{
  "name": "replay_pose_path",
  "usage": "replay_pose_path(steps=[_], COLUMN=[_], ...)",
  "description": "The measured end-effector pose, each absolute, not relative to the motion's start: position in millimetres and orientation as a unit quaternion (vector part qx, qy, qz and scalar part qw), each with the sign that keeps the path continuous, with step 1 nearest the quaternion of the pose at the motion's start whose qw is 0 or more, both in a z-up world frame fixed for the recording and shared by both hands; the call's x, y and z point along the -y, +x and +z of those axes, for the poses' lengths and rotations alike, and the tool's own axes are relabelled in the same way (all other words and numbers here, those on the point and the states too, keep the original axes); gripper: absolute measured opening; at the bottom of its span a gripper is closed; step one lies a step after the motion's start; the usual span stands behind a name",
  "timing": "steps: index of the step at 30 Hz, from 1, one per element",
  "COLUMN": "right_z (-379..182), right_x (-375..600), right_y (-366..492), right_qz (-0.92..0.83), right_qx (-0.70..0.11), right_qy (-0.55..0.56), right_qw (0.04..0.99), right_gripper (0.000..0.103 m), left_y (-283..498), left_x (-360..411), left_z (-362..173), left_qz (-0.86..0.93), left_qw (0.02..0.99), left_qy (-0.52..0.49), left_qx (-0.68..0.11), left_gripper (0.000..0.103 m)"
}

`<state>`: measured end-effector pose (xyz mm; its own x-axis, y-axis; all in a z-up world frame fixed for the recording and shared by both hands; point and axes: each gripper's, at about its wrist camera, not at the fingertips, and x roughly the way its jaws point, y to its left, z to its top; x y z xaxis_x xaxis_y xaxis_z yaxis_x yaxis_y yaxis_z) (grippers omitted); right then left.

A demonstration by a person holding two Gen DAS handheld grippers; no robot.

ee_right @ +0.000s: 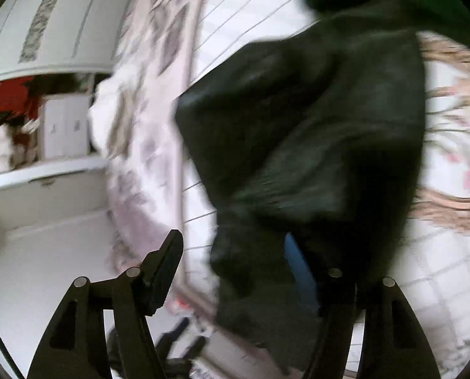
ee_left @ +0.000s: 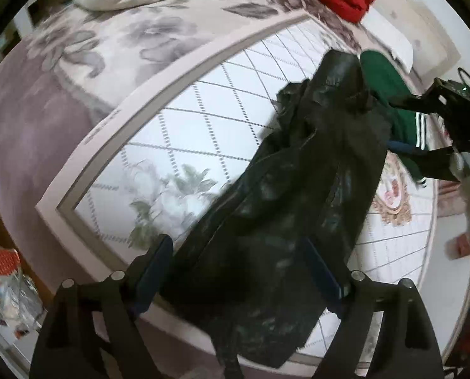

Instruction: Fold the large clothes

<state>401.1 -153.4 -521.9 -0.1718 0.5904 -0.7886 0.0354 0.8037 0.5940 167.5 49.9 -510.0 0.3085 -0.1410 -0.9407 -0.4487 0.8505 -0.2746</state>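
left gripper (ee_left: 239, 271): jaws wide apart, astride black coat (ee_left: 298, 189) | right gripper (ee_right: 235, 262): jaws wide, coat between | coat on bed (ee_left: 203, 101), green garment (ee_left: 383, 79) at far end

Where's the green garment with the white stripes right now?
In the left wrist view, the green garment lies on the bed at upper right, just beyond the black jacket and partly under it, beside the right tool.

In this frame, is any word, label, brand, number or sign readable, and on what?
None can be read.
Small dark mark on the pale border strip of the quilted bedspread: too blurred.
Red and white printed bag beside the bed: pattern only.
Black leather coat, green striped garment: no text visible.
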Motion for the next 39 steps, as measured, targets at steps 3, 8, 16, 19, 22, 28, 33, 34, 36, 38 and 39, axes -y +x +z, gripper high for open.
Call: replay_pose_path(steps=[3,8,16,19,22,28,33,34,36,38,39], right_z=[-543.5,-600.0,-576.2,-550.4,-577.4,-609.7,-592.6,-591.3,-585.7,-584.7,-587.1], right_x=[161.2,118.8,172.6,235.1,267.1,264.7,334.6,347.5,393.9,421.8,436.9], right_y=[413.7,447.4,465.7,475.0,486.6,480.8,421.2,405.7,351.4,312.1,292.4], right_qz=[0.208,0.213,0.238,0.181,0.152,0.203,0.114,0.095,0.041,0.022,0.012], right_qx=[-0.732,-0.726,-0.714,-0.68,-0.693,-0.688,-0.655,-0.652,-0.655,-0.669,-0.683], right_qy=[0.201,0.153,0.183,0.168,0.182,0.22,0.323,0.338,0.366,0.366,0.368], right_qw=[0.617,0.636,0.632,0.691,0.68,0.661,0.674,0.672,0.66,0.646,0.631], right_gripper=[0.053,0.046,0.053,0.082,0.085,0.024,0.015,0.015,0.016,0.018,0.029], left_y=[199.3,227.3,222.0,216.4,216.0,239.0,251.9,253.6,250.5,249.6,248.4], left_x=[-42.0,-46.1,-59.7,-63.7,-65.6,-37.1,-0.2,6.1,23.4,38.3,45.5], left_z=[-539.4,-598.8,-582.1,-561.6,-553.2,-551.1,-540.2,-538.6,-539.0,-547.2,-551.6], left_qz=[0.113,0.143,0.16,0.165,0.169,0.176,0.149,0.142,0.126,0.117,0.112], left_qw=[0.767,0.745,0.732,0.742,0.747,0.757,0.771,0.773,0.771,0.762,0.757], left_qy=[-0.22,-0.19,-0.209,-0.216,-0.233,-0.199,-0.145,-0.137,-0.126,-0.124,-0.125], left_qx=[-0.592,-0.623,-0.628,-0.613,-0.599,-0.597,-0.602,-0.604,-0.612,-0.624,-0.632], left_gripper=[0.083,0.087,0.089,0.09,0.096,0.096,0.096,0.096,0.097,0.097,0.097])
